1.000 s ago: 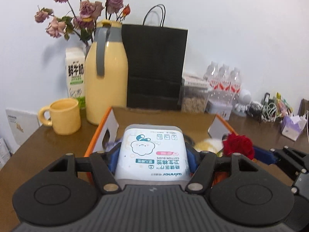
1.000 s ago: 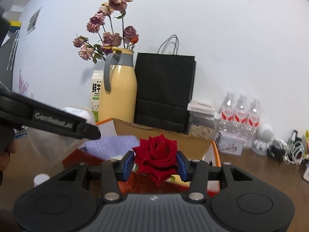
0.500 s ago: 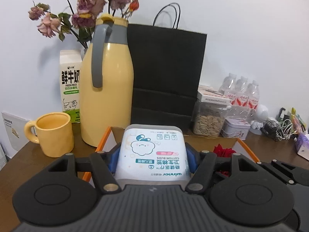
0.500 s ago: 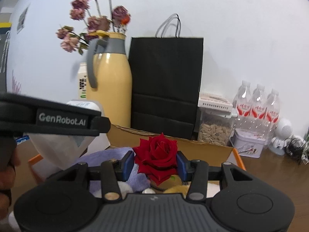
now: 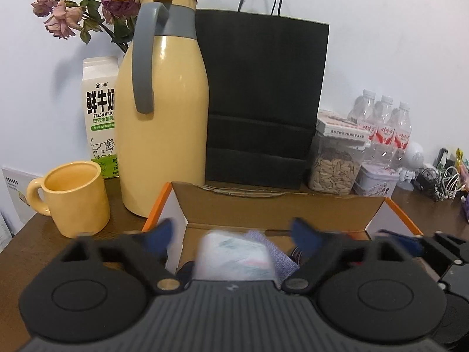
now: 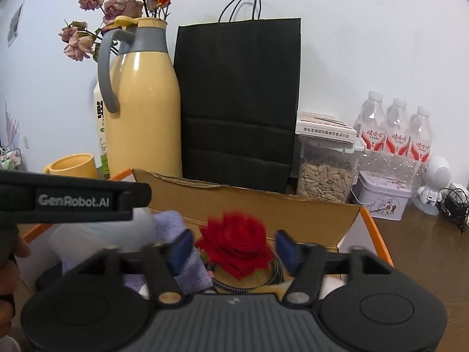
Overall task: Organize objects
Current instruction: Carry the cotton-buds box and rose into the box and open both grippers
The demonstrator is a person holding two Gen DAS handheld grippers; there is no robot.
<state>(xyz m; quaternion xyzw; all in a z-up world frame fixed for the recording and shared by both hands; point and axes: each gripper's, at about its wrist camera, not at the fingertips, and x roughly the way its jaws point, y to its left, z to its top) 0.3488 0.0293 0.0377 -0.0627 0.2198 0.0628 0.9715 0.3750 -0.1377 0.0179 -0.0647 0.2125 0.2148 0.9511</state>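
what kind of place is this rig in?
Likely a home or small-office side table against a wall: a yellow thermos jug with grey handle, a fresh-milk carton, dried pink roses and a tangle of charging cables.

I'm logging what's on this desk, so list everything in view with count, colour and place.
cardboard box: one, brown with orange edges, front centre
cotton bud pack: one, white, in box
rose: one, red, in box
cloth: one, lilac, in box
flask: one, yellow, behind box
mug: one, yellow, left
milk carton: one, white, back left
paper bag: one, black, back centre
seed jar: one, clear
water bottles: three, clear
tin: one, pale
left gripper: opening, pack between
right gripper: opening, rose between
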